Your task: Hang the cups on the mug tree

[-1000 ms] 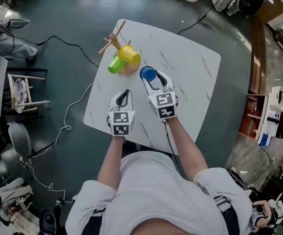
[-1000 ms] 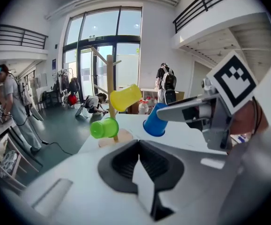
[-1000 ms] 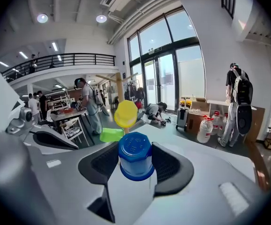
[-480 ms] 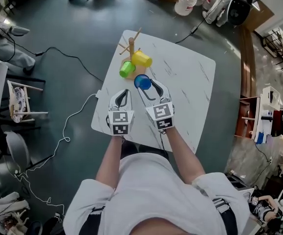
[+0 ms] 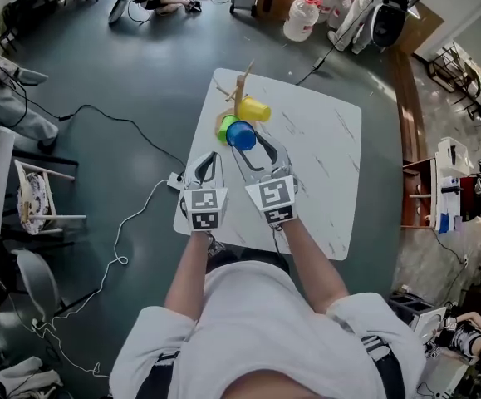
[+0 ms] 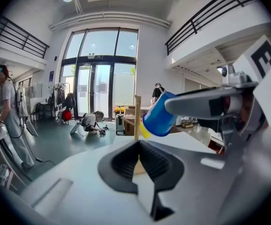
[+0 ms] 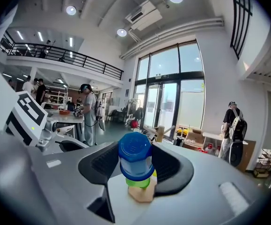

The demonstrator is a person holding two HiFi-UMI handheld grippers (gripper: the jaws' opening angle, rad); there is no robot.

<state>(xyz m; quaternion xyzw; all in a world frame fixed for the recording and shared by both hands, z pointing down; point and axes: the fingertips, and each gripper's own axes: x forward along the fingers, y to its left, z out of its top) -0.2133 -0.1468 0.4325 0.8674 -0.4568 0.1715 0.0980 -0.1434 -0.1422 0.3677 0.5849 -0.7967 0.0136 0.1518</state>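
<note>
Right gripper view | right gripper (image 7: 136, 163) clamps blue cup (image 7: 135, 153) between its jaws | left gripper (image 6: 139, 149) closed, empty

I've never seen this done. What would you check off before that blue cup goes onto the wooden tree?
1. Blue cup clamped between the right gripper jaws: ok.
2. Left gripper shut, empty, and beside the cup's path rather than in it: ok.
3. Mug tree upright on the table: ok.
4. Yellow cup and green cup already on the tree: ok.
5. A bare peg free near the top: ok, by the look of it.
6. Blue cup's handle turned toward that peg: cannot tell, as no handle shows.
</note>
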